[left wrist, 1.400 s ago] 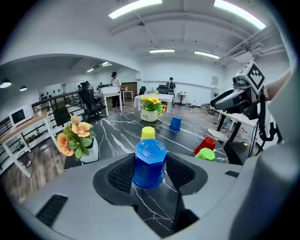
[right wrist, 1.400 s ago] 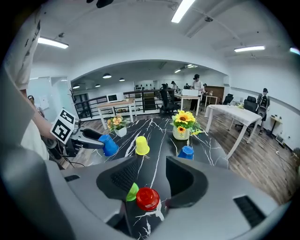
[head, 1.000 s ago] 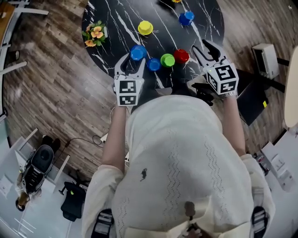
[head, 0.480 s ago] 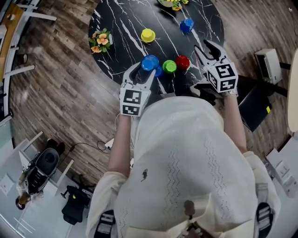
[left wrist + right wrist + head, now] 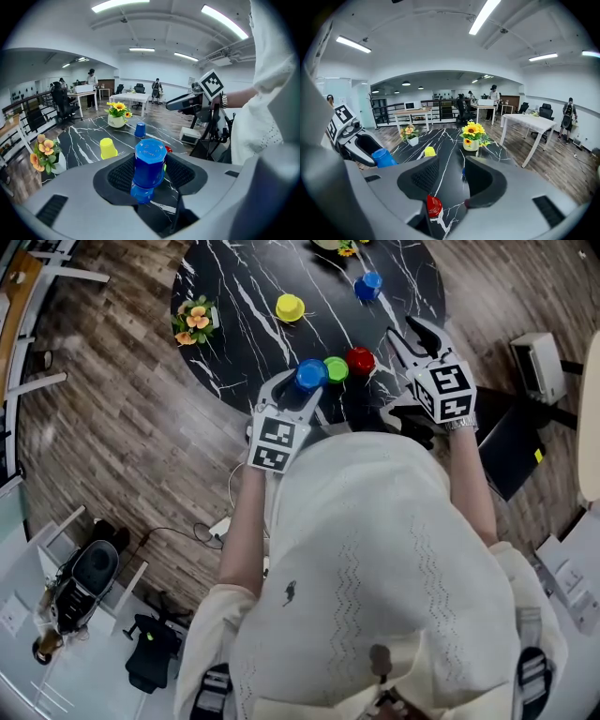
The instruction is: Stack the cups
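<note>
My left gripper (image 5: 302, 388) (image 5: 149, 172) is shut on an upturned blue cup (image 5: 310, 374) (image 5: 150, 157), held off the black marble table (image 5: 239, 296). Right under it stands a second blue cup (image 5: 139, 193), at the left end of a row with a green cup (image 5: 336, 368) and a red cup (image 5: 361, 359). To the right of that row my right gripper (image 5: 410, 334) (image 5: 447, 176) stands open and holds nothing; the red cup (image 5: 433, 206) shows low between its jaws. A yellow cup (image 5: 290, 307) (image 5: 108, 148) and another blue cup (image 5: 367, 284) (image 5: 140, 130) stand farther back.
A pot of orange flowers (image 5: 195, 320) (image 5: 44, 152) sits at the table's left edge and a sunflower pot (image 5: 117, 115) (image 5: 472, 138) at the far side. A white box (image 5: 534, 362) and dark gear lie on the wooden floor to the right.
My left gripper has carried the blue cup rightward, from beside the row to over the second blue cup. The right gripper has stayed in place.
</note>
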`<control>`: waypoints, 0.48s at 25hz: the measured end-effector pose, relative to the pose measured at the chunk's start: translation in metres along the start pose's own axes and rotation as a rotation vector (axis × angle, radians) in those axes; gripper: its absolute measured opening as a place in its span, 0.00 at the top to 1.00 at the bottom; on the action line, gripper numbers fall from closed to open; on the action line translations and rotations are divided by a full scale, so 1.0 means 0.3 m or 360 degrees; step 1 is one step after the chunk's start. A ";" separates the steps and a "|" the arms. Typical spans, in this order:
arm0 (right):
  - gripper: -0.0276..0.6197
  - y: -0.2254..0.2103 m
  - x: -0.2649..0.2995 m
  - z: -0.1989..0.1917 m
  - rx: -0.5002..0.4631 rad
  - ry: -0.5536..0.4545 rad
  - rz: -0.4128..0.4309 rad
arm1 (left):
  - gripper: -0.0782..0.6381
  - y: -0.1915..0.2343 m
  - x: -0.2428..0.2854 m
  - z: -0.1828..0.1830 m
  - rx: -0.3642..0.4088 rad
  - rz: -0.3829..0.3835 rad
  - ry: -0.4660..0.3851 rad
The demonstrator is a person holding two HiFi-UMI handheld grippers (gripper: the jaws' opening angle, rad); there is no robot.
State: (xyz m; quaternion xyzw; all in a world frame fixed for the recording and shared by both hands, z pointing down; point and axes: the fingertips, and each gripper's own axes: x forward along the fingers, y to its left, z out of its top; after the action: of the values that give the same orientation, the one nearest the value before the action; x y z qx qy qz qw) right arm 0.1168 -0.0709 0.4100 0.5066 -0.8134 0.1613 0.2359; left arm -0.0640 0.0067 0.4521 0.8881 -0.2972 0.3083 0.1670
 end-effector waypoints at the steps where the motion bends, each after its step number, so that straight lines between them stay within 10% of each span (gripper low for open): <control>1: 0.68 -0.003 -0.003 -0.002 -0.0002 0.0002 -0.0001 | 0.57 -0.004 0.008 -0.007 -0.0001 -0.0004 0.0011; 12: 0.68 -0.052 -0.043 -0.048 -0.0028 0.0042 -0.0027 | 0.57 -0.049 0.098 -0.072 0.0005 -0.0031 0.0091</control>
State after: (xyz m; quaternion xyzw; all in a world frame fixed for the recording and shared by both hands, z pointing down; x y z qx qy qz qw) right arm 0.1388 -0.0609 0.4154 0.5093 -0.8073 0.1587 0.2523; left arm -0.0458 0.0160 0.4858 0.8822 -0.2830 0.3323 0.1769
